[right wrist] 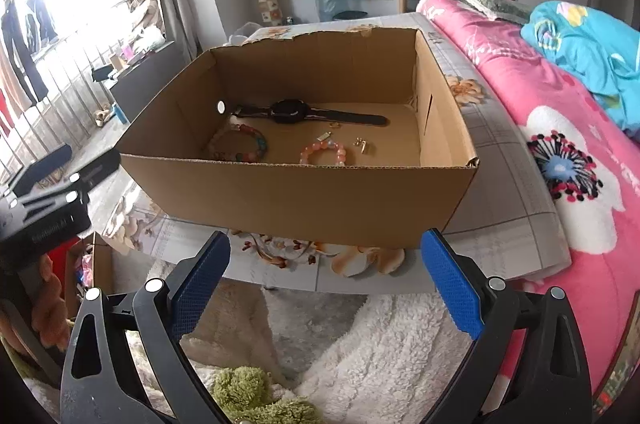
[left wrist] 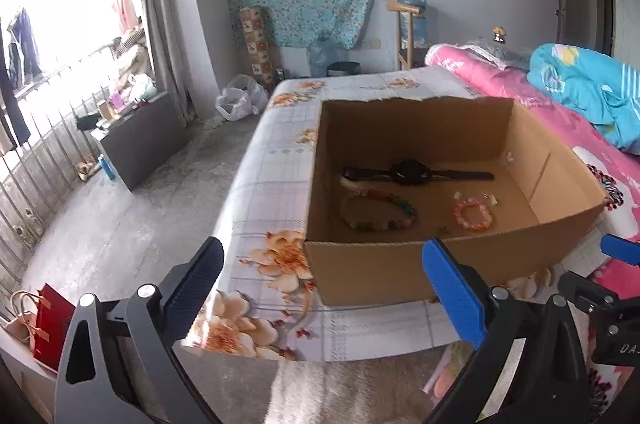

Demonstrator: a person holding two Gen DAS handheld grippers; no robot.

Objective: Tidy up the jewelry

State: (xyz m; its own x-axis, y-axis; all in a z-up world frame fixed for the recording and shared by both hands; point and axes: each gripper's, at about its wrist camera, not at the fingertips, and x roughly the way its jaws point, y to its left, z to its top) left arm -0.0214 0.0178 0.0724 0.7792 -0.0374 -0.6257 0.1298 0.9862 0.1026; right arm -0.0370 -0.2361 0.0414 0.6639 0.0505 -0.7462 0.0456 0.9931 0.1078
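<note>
An open cardboard box [left wrist: 400, 272] [right wrist: 296, 192] sits on a floral-covered table [left wrist: 272, 184] [right wrist: 500, 192]. Inside lie a black watch [left wrist: 412, 173] [right wrist: 296, 112], a multicoloured bead bracelet [left wrist: 380, 212] [right wrist: 240, 140], a pink bead bracelet [left wrist: 474, 214] [right wrist: 324, 152] and small gold pieces [right wrist: 362, 143]. My left gripper [left wrist: 320, 288] hangs open in front of the box's near left corner, nothing between its blue pads. My right gripper [right wrist: 326, 280] is open before the box's near wall, also empty. The left gripper [right wrist: 52, 184] shows at the left edge of the right wrist view.
A bed with a pink floral cover [right wrist: 560, 152] and a blue blanket [left wrist: 588, 88] lies to the right of the table. White fluffy fabric [right wrist: 360, 344] is below the grippers. A red bag [left wrist: 52, 328] stands on the floor at left, a dark cabinet [left wrist: 140, 140] beyond.
</note>
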